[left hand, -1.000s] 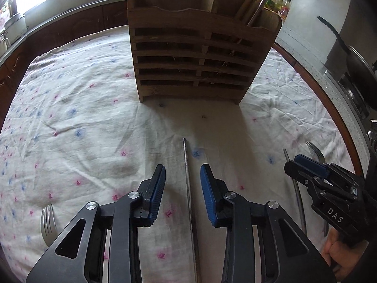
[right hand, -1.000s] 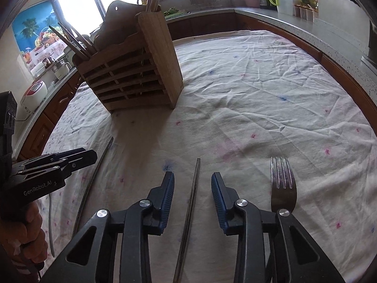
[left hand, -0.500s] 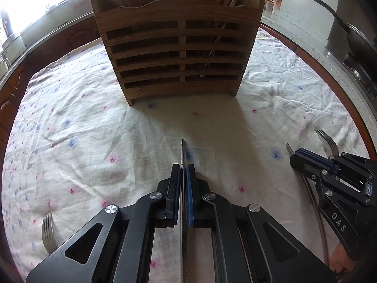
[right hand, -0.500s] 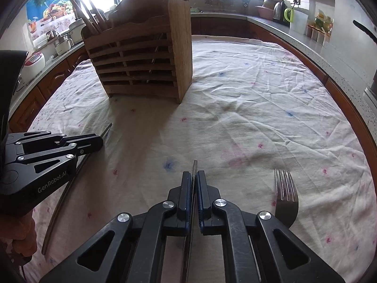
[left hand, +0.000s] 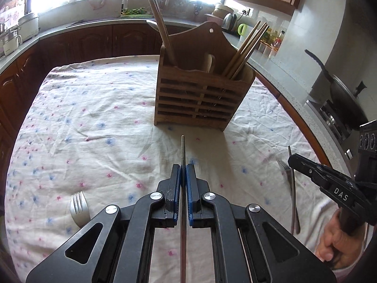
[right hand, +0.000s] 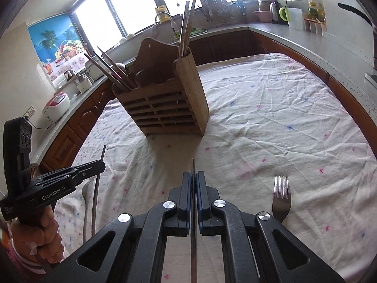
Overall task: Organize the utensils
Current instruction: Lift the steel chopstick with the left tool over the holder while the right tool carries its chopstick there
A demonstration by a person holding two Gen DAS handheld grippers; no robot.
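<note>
The left gripper [left hand: 183,168] is clamped on a metal chopstick [left hand: 182,151], which runs straight between the blue pads [left hand: 190,195]; its tip juts a short way past the fingertips toward the wooden utensil holder [left hand: 200,99]. The right gripper [right hand: 193,176] is likewise closed on a second chopstick [right hand: 193,165], only the tip showing ahead of the jaws. Both chopsticks are held above the flowered tablecloth [right hand: 282,129]. The holder stands upright on the cloth ahead of both grippers, well apart from them. One fork [left hand: 79,208] lies just left of the left gripper; another fork [right hand: 281,197] lies just right of the right gripper.
</note>
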